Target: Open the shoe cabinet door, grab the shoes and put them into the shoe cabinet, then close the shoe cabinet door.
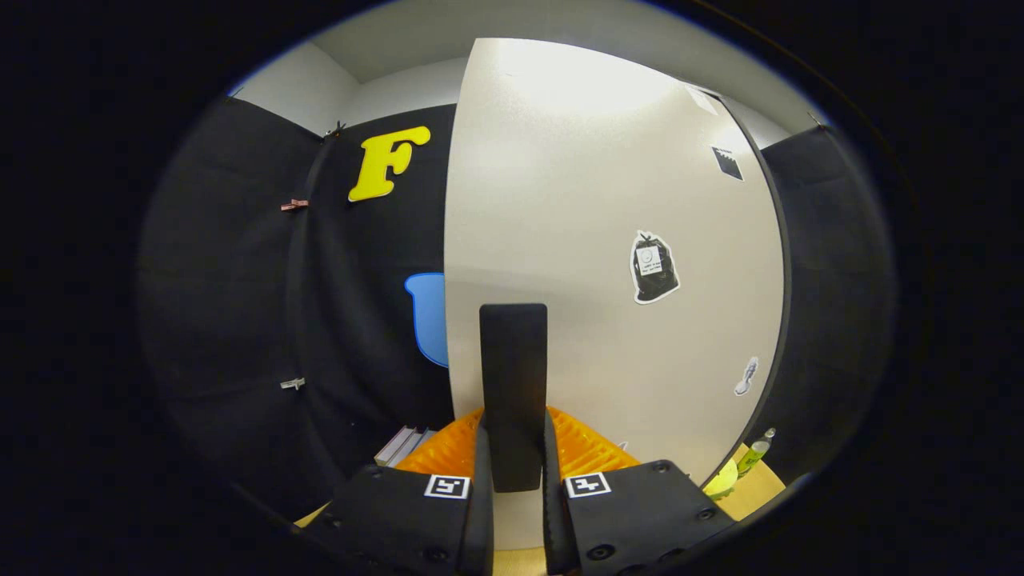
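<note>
The claw point(514, 468) pinches the tall black bar handle point(514, 384) of the off-white shoe cabinet door point(576, 200), both fingers pressed on its sides. The door's left edge stands against the black cloth, so it seems partly swung; which way cannot be told. An orange ribbed rack point(588, 448) sits below.

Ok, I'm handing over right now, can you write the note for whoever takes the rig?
Tool: shut on the black handle, one finger on each side.
Cabinet door: white panel straight ahead. Whether it is ajar or shut is unclear.
An orange ribbed thing lies low beyond the fingers, with a green bottle off to the right.
Done: handle gripped.
Left: swing the door open, put the shoes in, close the door.
</note>
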{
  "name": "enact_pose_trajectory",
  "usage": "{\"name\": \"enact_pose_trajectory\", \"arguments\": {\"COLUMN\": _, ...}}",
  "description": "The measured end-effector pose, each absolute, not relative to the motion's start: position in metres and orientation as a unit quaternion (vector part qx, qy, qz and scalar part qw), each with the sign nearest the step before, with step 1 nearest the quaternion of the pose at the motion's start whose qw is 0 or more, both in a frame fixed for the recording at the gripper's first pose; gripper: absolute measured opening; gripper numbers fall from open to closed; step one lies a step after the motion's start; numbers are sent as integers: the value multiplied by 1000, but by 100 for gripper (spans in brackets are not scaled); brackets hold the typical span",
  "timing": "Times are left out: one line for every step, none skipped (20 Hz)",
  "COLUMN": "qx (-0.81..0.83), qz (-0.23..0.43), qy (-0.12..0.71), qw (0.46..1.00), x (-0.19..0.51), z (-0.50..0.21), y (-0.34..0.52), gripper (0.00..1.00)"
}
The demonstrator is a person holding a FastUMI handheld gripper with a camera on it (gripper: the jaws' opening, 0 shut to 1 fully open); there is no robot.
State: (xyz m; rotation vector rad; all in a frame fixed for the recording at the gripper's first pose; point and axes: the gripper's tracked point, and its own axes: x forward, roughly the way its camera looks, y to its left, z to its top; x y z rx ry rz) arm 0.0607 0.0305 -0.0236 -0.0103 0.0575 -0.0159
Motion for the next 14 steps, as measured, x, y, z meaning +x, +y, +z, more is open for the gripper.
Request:
{"name": "enact_pose_trajectory", "arguments": {"qx": -5, "qz": -3, "qy": 29, "qw": 1000, "x": 51, "z": -23, "y": 28, "gripper": 29}}
{"name": "enact_pose_trajectory", "arguments": {"qx": -4, "qz": 2, "qy": 30, "qw": 1000, "x": 42, "z": -23, "y": 26, "gripper": 29}}
{"name": "enact_pose_trajectory", "arguments": {"qx": -5, "qz": 8, "qy": 31, "qw": 999, "x": 33, "z": -23, "y": 23, "gripper": 28}}
{"name": "enact_pose_trajectory", "arguments": {"qx": -6, "qz": 15, "qy": 32, "qw": 999, "x": 25, "z": -22, "y": 19, "gripper": 29}}
{"name": "enact_pose_trajectory", "arguments": {"qx": -6, "qz": 21, "qy": 33, "qw": 999, "x": 17, "z": -22, "y": 15, "gripper": 29}}
{"name": "enact_pose_trajectory", "arguments": {"qx": -4, "qz": 28, "qy": 33, "qw": 999, "x": 9, "z": -22, "y": 12, "gripper": 29}}
{"name": "enact_pose_trajectory", "arguments": {"qx": -2, "qz": 37, "qy": 33, "qw": 999, "x": 0, "z": -21, "y": 8, "gripper": 29}}
{"name": "enact_pose_trajectory", "arguments": {"qx": -1, "qz": 46, "qy": 33, "qw": 998, "x": -8, "z": -20, "y": 3, "gripper": 29}}
{"name": "enact_pose_trajectory", "arguments": {"qx": -2, "qz": 54, "qy": 36, "qw": 998, "x": -17, "z": -20, "y": -1, "gripper": 29}}
{"name": "enact_pose_trajectory", "arguments": {"qx": -4, "qz": 62, "qy": 38, "qw": 997, "x": -26, "z": -20, "y": -7, "gripper": 28}}
{"name": "enact_pose_trajectory", "arguments": {"qx": -5, "qz": 70, "qy": 40, "qw": 997, "x": -35, "z": -19, "y": -14, "gripper": 28}}
{"name": "enact_pose_trajectory", "arguments": {"qx": -4, "qz": 77, "qy": 41, "qw": 996, "x": -42, "z": -18, "y": -20, "gripper": 28}}
{"name": "enact_pose_trajectory", "arguments": {"qx": -4, "qz": 84, "qy": 40, "qw": 996, "x": -49, "z": -17, "y": -27, "gripper": 28}}
{"name": "enact_pose_trajectory", "arguments": {"qx": -4, "qz": 90, "qy": 40, "qw": 995, "x": -56, "z": -16, "y": -33, "gripper": 28}}
